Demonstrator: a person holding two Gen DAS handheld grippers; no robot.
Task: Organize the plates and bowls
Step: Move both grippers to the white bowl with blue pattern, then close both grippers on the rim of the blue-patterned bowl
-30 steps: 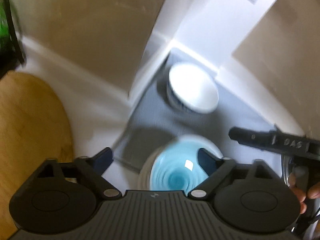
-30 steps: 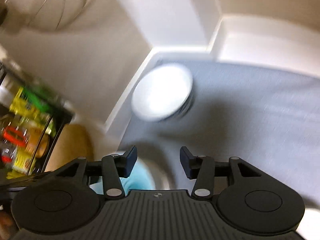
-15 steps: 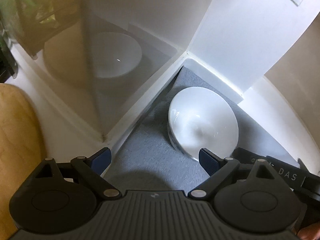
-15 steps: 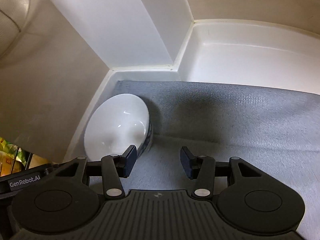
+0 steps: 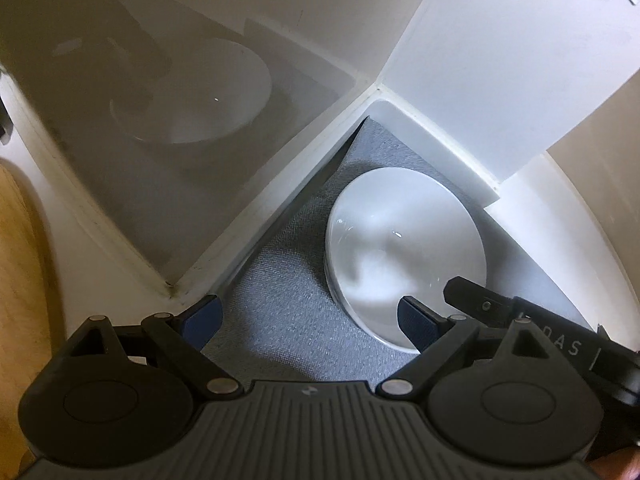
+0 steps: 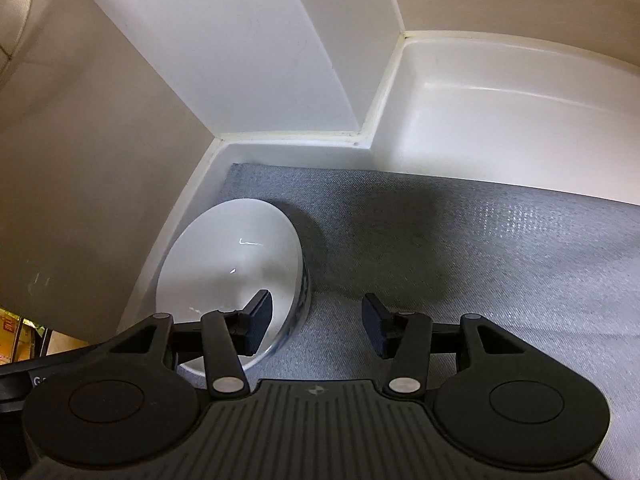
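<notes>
A white bowl (image 5: 404,252) with a blue pattern on its outside (image 6: 236,272) stands on a grey mat (image 5: 280,312) in the corner of a white compartment. My left gripper (image 5: 308,324) hangs open just above the mat, and its right fingertip (image 5: 416,328) overlaps the bowl's near rim. Nothing sits between its pads. My right gripper (image 6: 318,322) is open too: its left fingertip (image 6: 258,322) is over the bowl's inside, its right fingertip (image 6: 376,328) is outside over the mat, and the rim lies between them untouched. One finger of the right gripper (image 5: 480,304) shows in the left wrist view.
The glossy side wall (image 5: 188,92) mirrors the bowl. White walls close the corner, with a raised white ledge (image 6: 500,120) behind the mat. A wooden surface (image 5: 20,260) lies far left. A mesh strainer (image 6: 12,12) and coloured packages (image 6: 16,332) show at the right wrist view's left edge.
Both grippers moved forward and down toward the white bowl, which now looks larger and nearer. The blue dish seen under the left gripper a second ago is out of view.
</notes>
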